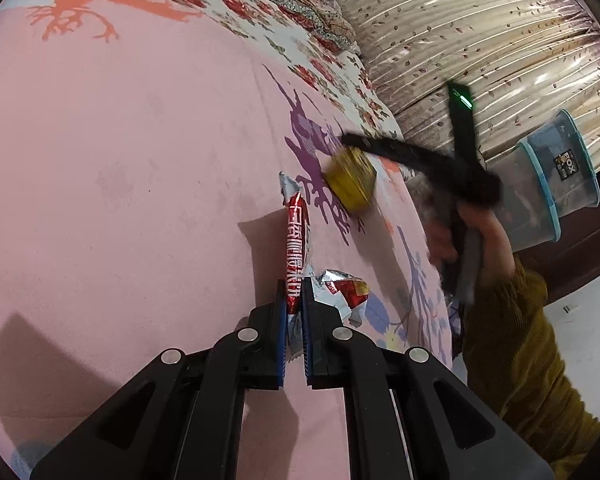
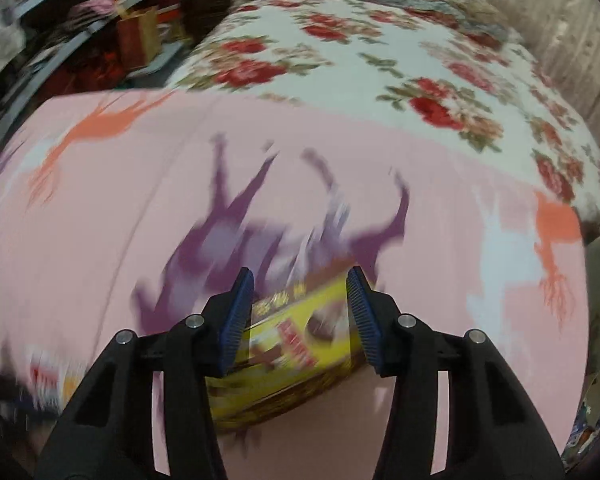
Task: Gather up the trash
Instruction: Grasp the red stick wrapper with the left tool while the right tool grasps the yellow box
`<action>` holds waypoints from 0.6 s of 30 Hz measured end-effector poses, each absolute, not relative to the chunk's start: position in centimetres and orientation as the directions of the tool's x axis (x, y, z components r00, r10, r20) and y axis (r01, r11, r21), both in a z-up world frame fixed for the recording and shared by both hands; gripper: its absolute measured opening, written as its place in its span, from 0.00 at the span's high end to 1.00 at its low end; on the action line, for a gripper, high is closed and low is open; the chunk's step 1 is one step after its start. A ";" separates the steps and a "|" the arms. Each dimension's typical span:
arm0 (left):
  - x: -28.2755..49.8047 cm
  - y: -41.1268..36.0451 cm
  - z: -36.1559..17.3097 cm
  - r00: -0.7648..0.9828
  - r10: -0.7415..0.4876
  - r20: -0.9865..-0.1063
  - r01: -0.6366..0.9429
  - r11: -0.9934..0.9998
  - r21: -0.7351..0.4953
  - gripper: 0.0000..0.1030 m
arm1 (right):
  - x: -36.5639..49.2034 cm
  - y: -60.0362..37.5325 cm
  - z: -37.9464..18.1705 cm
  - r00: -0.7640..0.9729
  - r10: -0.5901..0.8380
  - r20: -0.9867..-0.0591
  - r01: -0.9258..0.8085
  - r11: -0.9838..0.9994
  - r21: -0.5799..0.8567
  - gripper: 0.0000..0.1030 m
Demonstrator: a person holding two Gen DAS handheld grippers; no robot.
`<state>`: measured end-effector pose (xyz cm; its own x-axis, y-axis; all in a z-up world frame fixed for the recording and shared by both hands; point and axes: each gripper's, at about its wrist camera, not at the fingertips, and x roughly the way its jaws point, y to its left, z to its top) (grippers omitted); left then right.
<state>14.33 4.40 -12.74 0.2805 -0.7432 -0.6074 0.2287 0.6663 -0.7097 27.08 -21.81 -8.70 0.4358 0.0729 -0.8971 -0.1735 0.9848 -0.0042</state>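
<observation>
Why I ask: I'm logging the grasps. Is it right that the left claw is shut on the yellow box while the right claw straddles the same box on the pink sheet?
Not quite. The left wrist view shows the left claw shut on the red wrapper, not the yellow box. The rest holds: the right claw straddles that box on the pink sheet.

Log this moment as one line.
left gripper: shut on red wrapper | right gripper: open around yellow box, blurred | torn wrapper: on pink sheet
</observation>
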 end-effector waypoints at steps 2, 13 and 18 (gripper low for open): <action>14.5 4.4 -12.8 0.279 -0.745 -0.606 0.228 0.665 -0.712 0.94 | 23.8 -22.1 -8.5 0.432 0.102 -0.896 -0.200 0.980 0.015 0.51; 14.4 3.7 -12.4 0.292 -0.718 -0.632 0.246 0.695 -0.675 0.94 | 6.4 -26.1 -7.6 0.590 0.191 -0.784 -0.112 0.982 0.154 0.43; 13.8 2.8 -11.8 0.320 -0.671 -0.669 0.278 0.742 -0.611 0.94 | 2.5 -29.6 -7.6 0.692 0.128 -0.711 0.113 0.953 0.283 0.23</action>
<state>13.82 2.80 -11.79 0.3201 -0.6708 -0.6690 0.2781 0.7416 -0.6105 2.46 -29.64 -7.56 0.6916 0.1285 -0.7107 0.1134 0.9525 0.2825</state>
